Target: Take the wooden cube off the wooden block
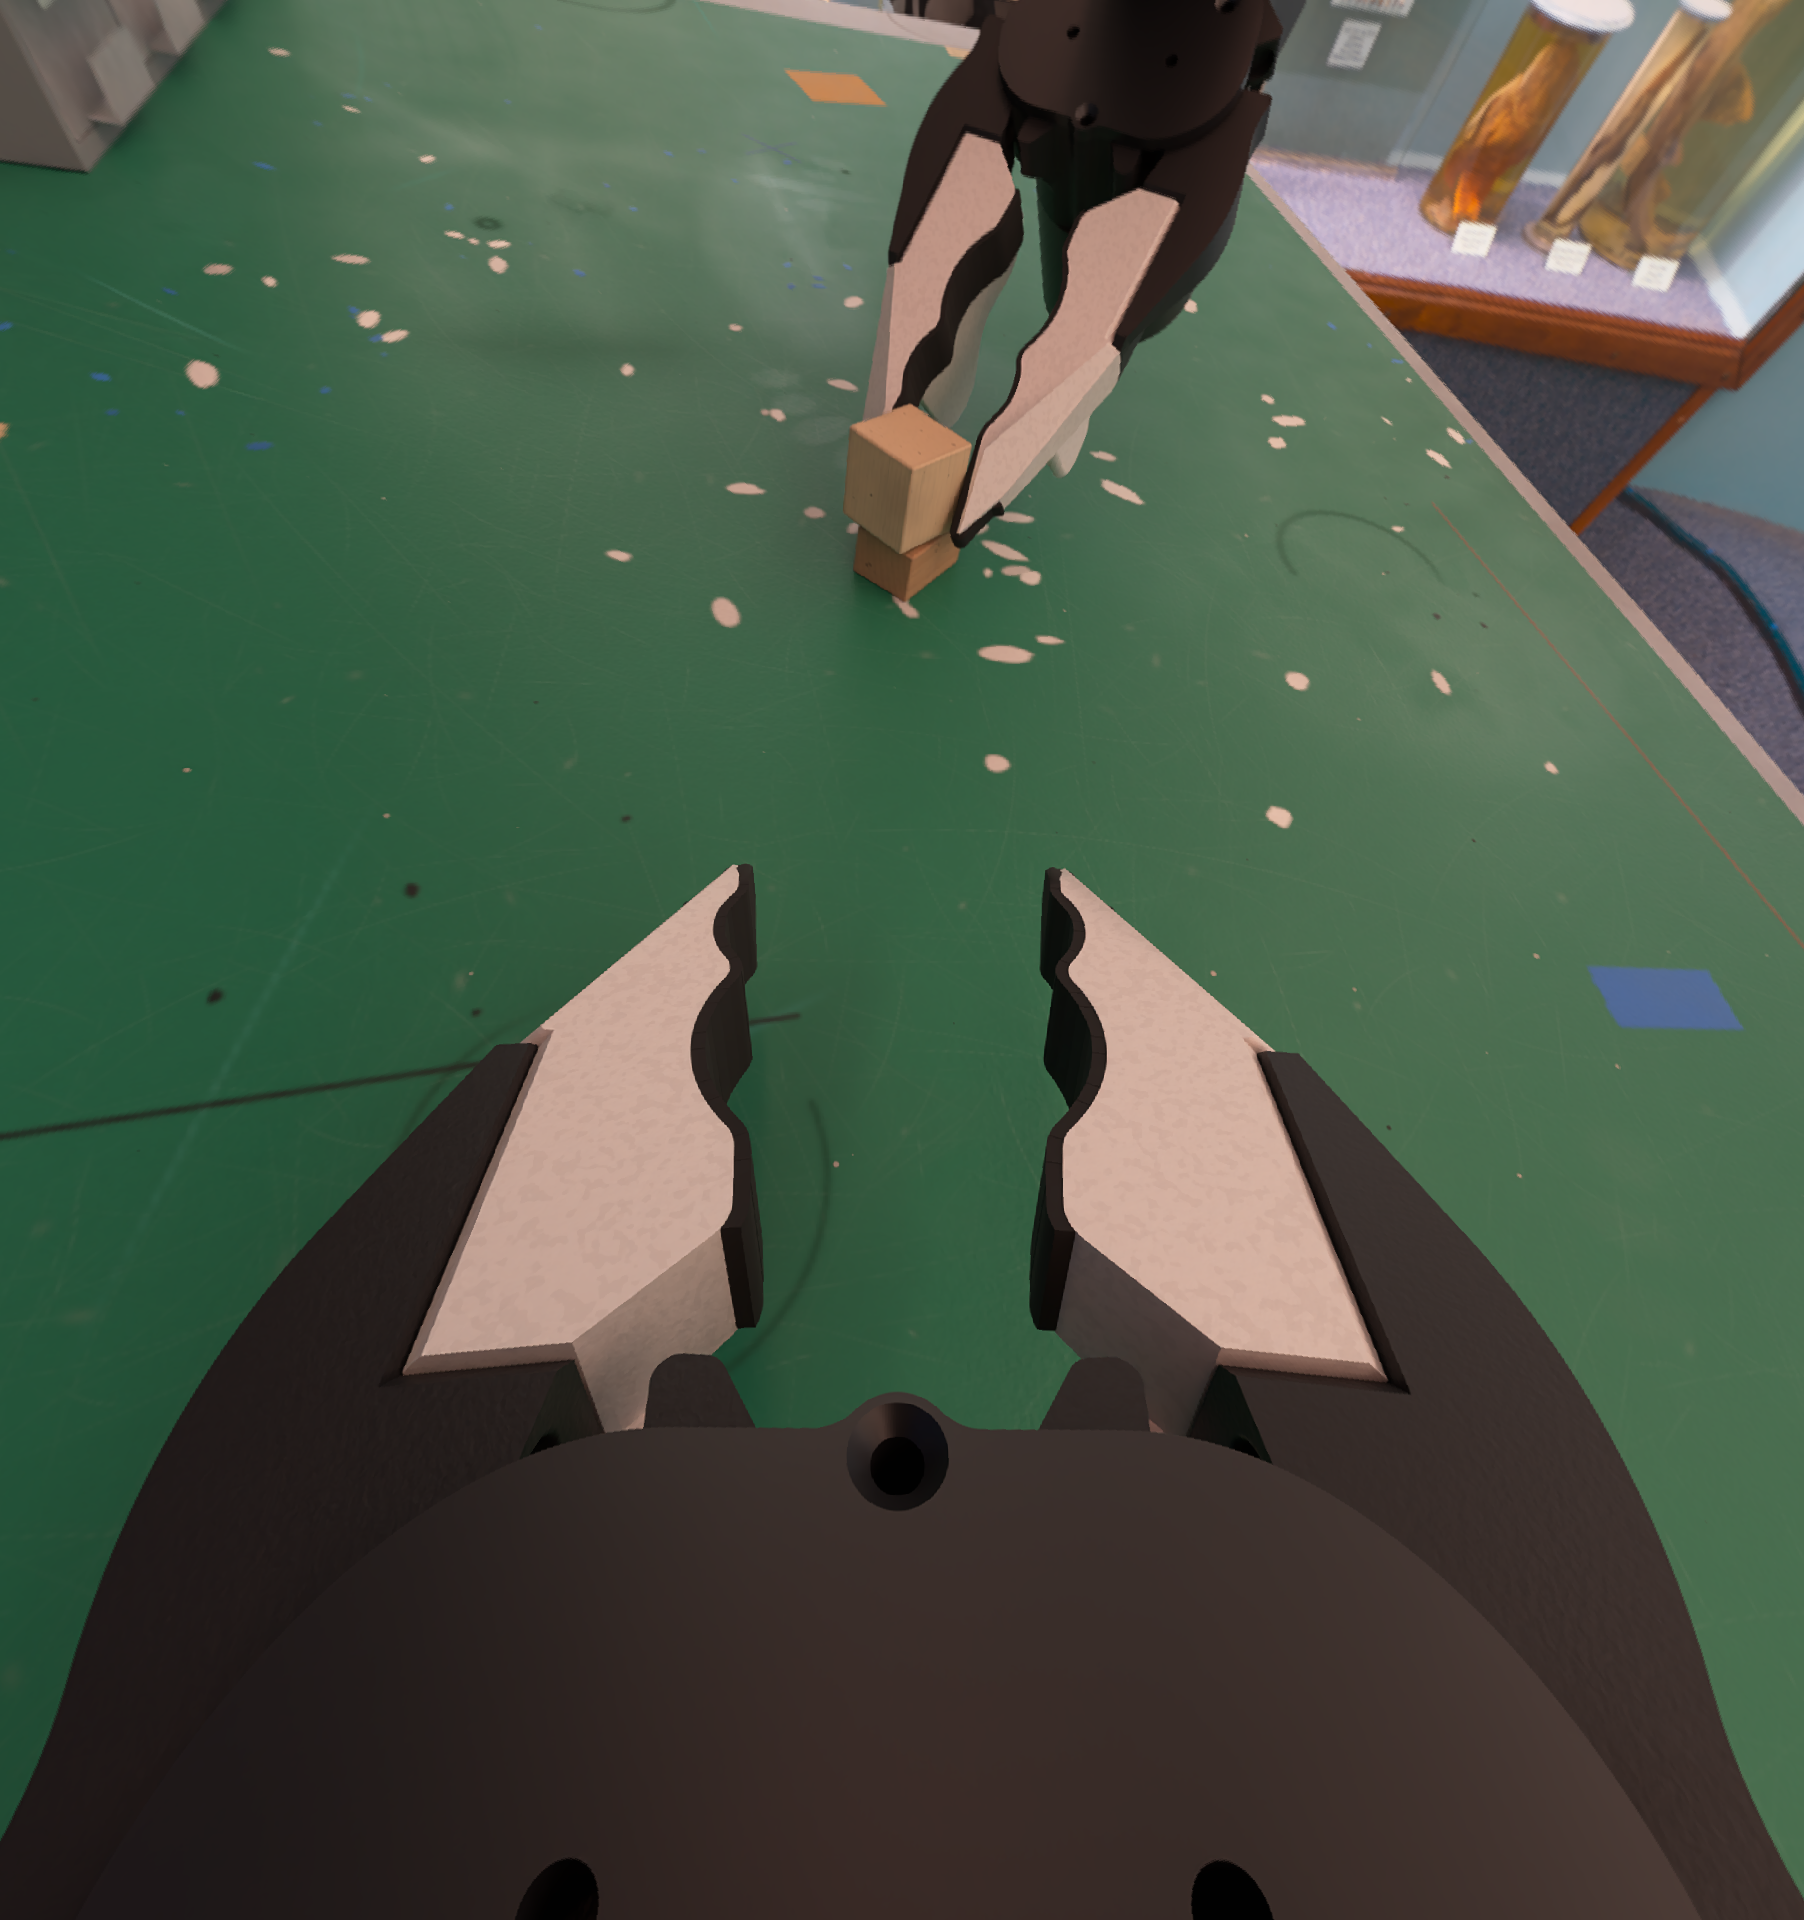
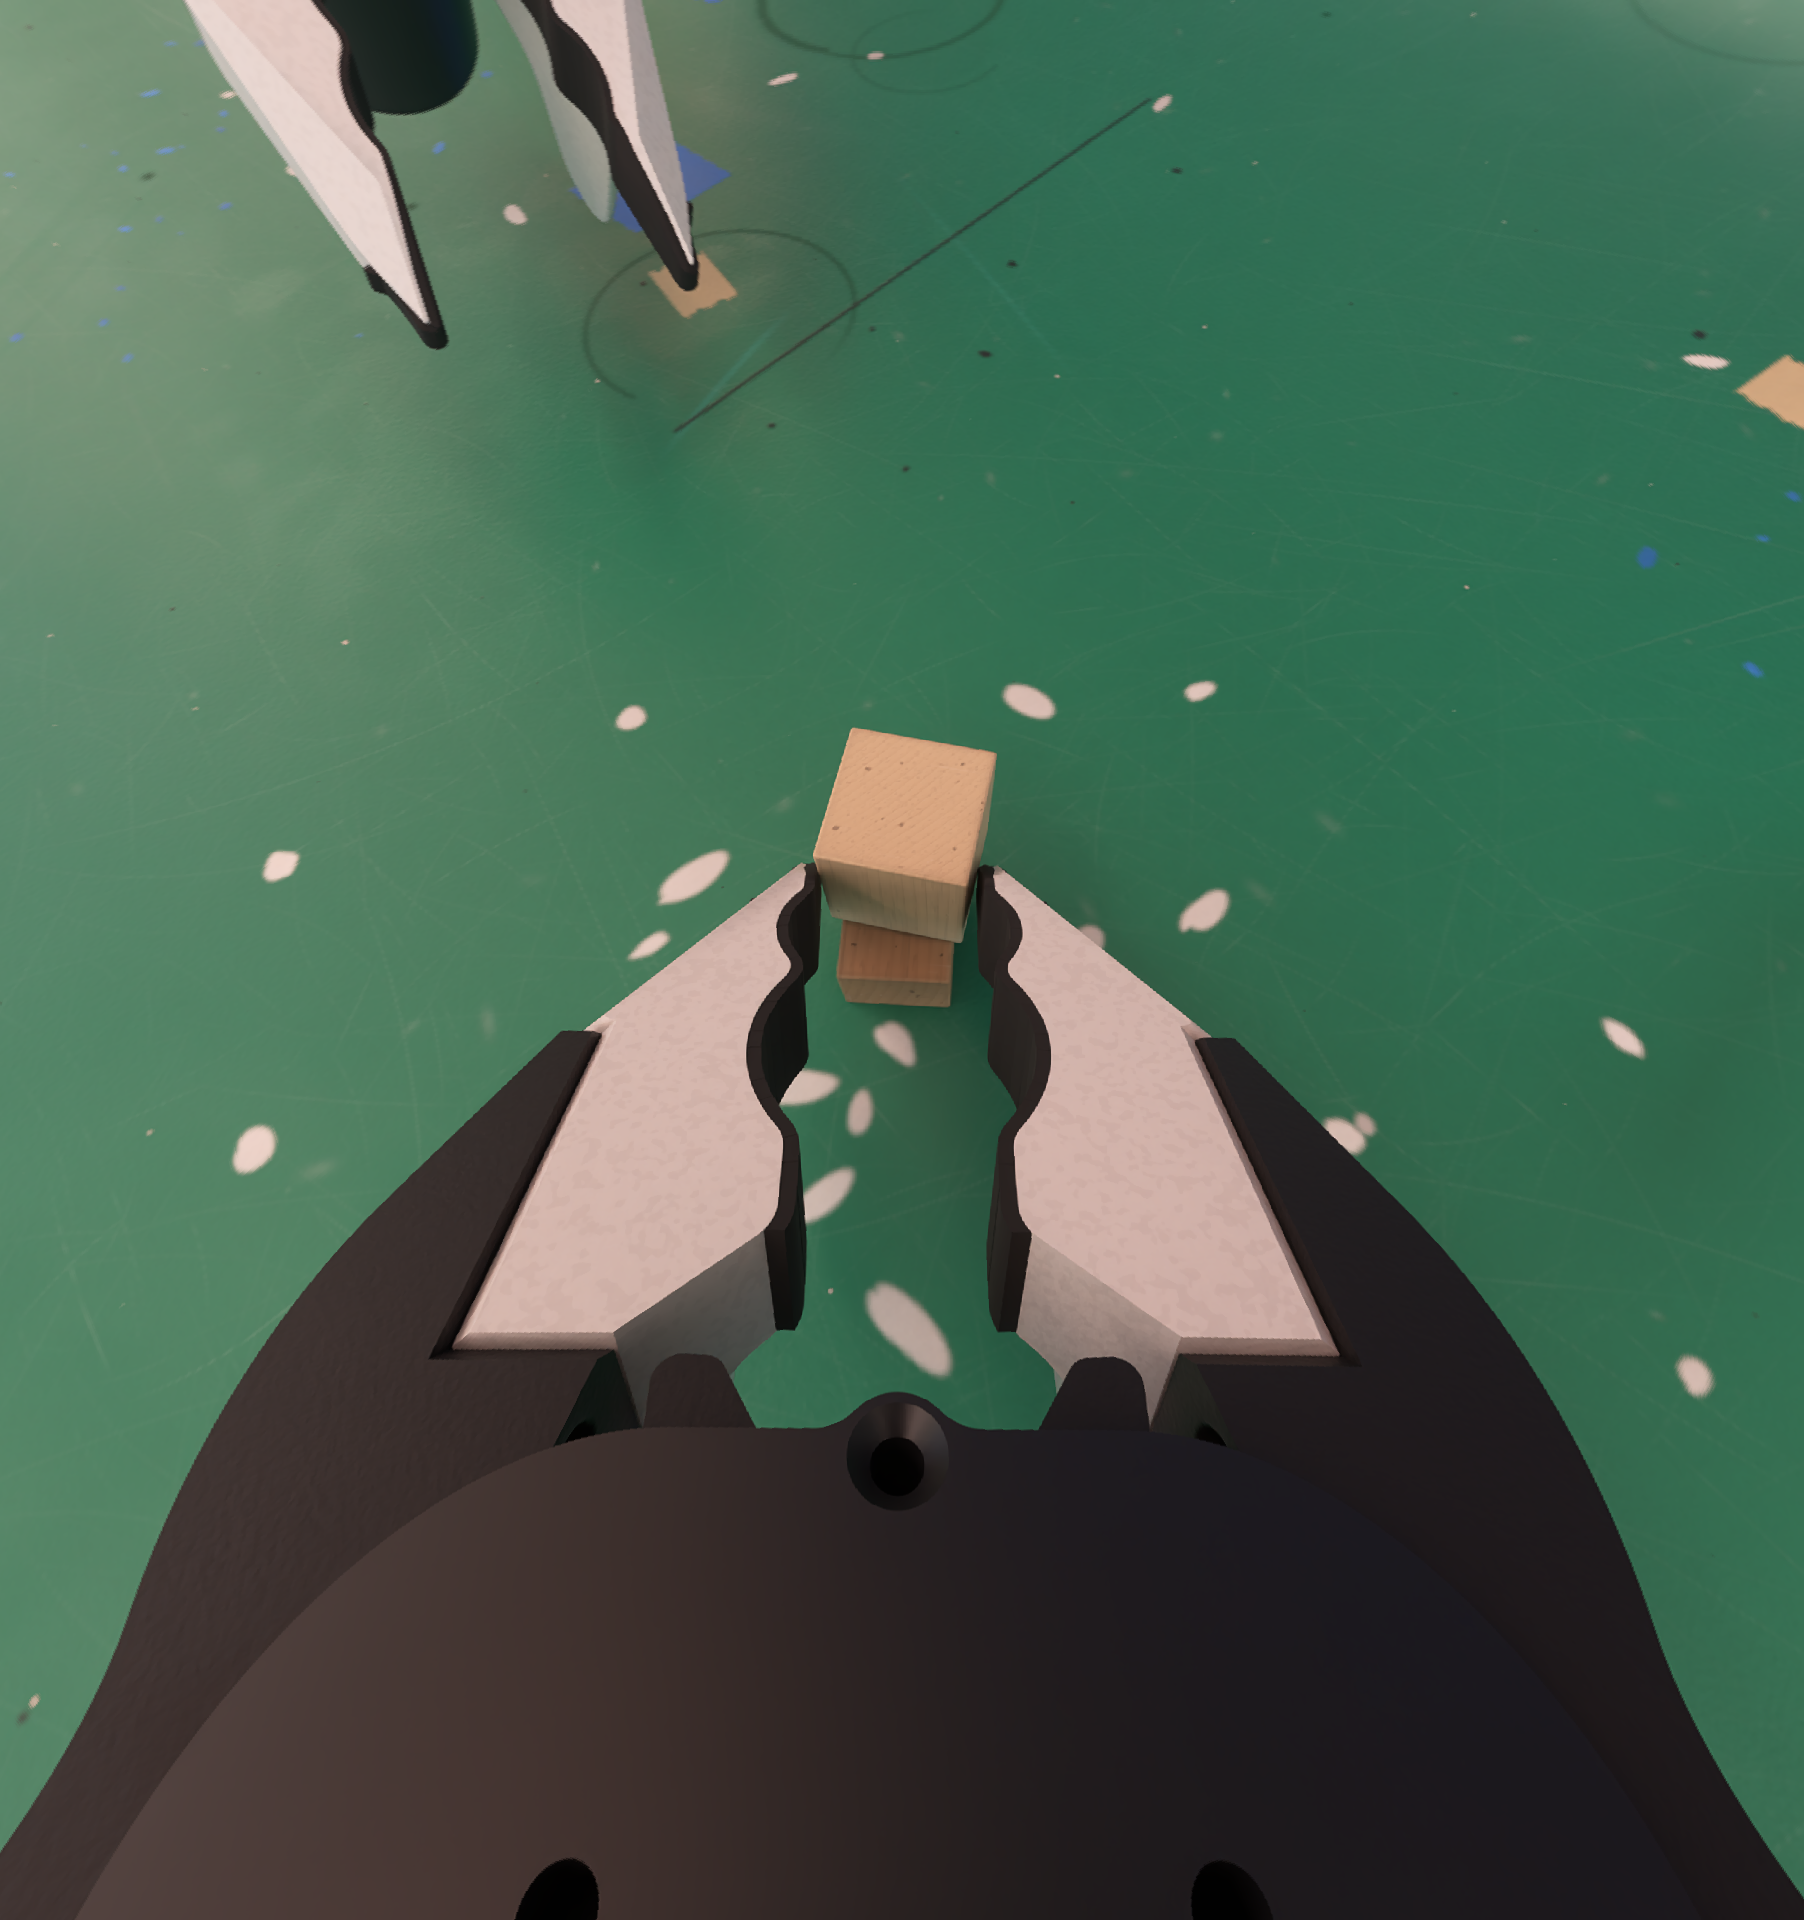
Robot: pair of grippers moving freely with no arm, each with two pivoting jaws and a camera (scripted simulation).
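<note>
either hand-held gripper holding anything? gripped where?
The right hand-held gripper has its fingertips against opposite side faces of the cube, at the near edge; the cube sits on the block. The left hand-held gripper is open, holding nothing.

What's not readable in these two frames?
- Right gripper contact: in the right wrist view its tips flank the wooden cube, touching or not unclear.
- Wooden block: mostly covered by the cube in both views.
- Left wrist view: one right fingertip sits behind the cube.
- Left gripper: body cut off in the right wrist view.
</note>
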